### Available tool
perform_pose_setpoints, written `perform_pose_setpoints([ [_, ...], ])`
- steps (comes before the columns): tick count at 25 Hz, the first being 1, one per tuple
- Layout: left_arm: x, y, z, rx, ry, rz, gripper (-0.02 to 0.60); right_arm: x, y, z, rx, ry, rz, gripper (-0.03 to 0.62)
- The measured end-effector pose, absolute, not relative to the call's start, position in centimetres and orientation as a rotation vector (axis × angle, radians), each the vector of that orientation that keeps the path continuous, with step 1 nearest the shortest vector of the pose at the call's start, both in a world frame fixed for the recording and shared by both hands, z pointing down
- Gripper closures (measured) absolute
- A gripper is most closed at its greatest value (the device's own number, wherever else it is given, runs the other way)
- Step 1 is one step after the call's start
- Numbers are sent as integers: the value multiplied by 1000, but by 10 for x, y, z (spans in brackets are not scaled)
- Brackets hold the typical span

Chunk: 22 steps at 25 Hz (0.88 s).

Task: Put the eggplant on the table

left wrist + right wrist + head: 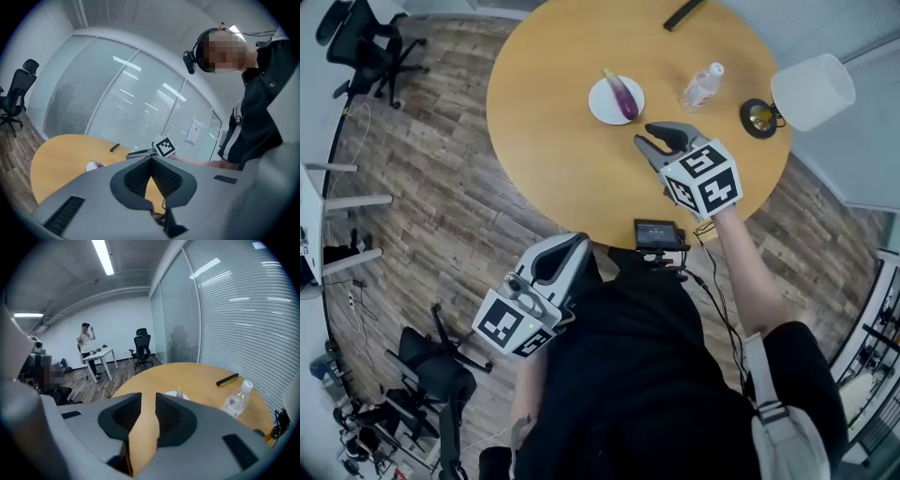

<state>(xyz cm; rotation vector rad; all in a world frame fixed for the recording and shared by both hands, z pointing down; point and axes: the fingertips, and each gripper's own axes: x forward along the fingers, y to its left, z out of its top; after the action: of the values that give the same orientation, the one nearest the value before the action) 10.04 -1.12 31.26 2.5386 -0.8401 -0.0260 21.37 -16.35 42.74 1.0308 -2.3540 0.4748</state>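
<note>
A: How far along?

B: The lift hasn't begun. The eggplant (621,96) lies on a white plate (600,107) on the far half of the round table (544,150), with nothing touching it. All of the job is left: grip it, lift it off the plate, set it down on bare wood.

A: The tools?

B: The right gripper (649,136) is over the table, near the plate on its near-right side but apart from it. Its jaws stand a narrow way apart and only tabletop shows through the gap, so it is empty. The left gripper (574,248) is low by the person's body, off the table edge. Its tips meet and it has hold of nothing.

A: How does the eggplant lie?

B: Flat across the plate. In the head view its long axis runs on a diagonal from upper left to lower right. The pale green stem end points away toward the far-left side, and the rounded purple end points toward the right gripper.

A: What does the grip call for?

B: My judgement: open wider than now and close across the middle, crosswise to that axis. There is bare wood on the plate's near side. A bottle (701,86) stands to the right, well apart.
</note>
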Motion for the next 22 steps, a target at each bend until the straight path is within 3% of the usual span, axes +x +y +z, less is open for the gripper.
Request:
perform_pose_setpoints([
  [7,128,-18,311,2575,-764,13,571,234,-122,394,1141,-2486,554,563],
  [22,160,-14,317,2631,-512,76,571,284,-62,349,1407,-2662,728,577],
])
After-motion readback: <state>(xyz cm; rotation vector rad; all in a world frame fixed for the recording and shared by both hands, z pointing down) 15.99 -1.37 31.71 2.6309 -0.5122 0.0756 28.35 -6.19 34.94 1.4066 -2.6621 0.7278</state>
